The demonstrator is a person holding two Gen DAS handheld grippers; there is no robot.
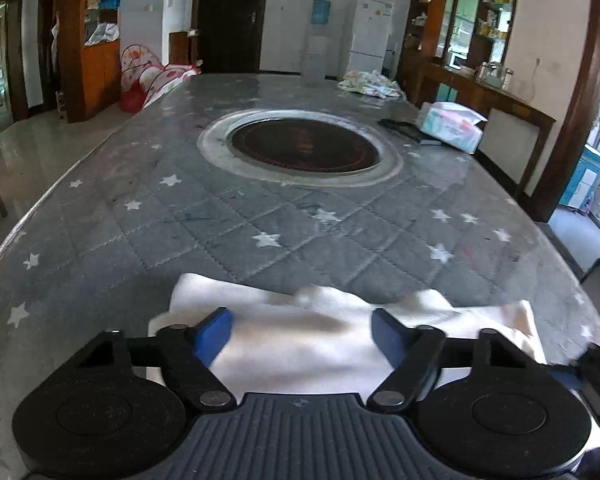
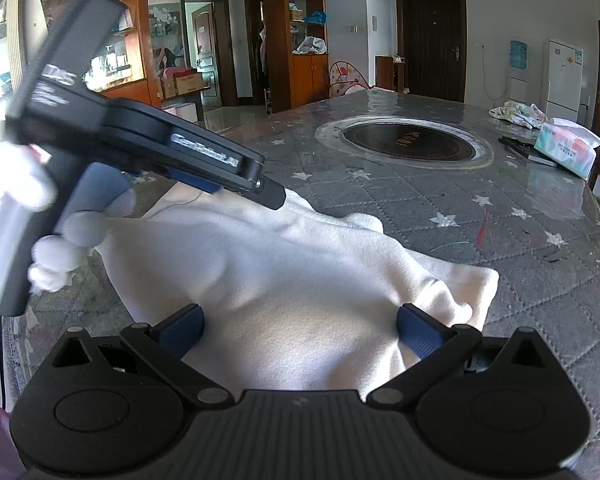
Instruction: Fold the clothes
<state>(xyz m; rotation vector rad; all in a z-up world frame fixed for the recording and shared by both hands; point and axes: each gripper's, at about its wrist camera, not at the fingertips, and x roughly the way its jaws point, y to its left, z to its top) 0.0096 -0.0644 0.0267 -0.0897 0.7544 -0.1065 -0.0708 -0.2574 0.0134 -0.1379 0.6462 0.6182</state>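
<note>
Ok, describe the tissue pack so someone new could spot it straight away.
Start at the round dark hob sunk in the grey star-patterned table. Look to its far right edge: the tissue pack lies beside a flat black object. It is the only soft pastel-printed packet there.

Left gripper (image 1: pixel 302 330): jaws spread wide, blue pads (image 1: pixel 214 334) well apart, nothing between them. In the right wrist view the same unit enters from the upper left, tilted down and to the right, its tip low. It is held by a white-gloved hand (image 2: pixel 66 240), fingers wrapped around the handle.

Right gripper (image 2: pixel 300 330): jaws likewise spread wide, blue pads (image 2: pixel 418 332) well apart, gripping nothing.
</note>
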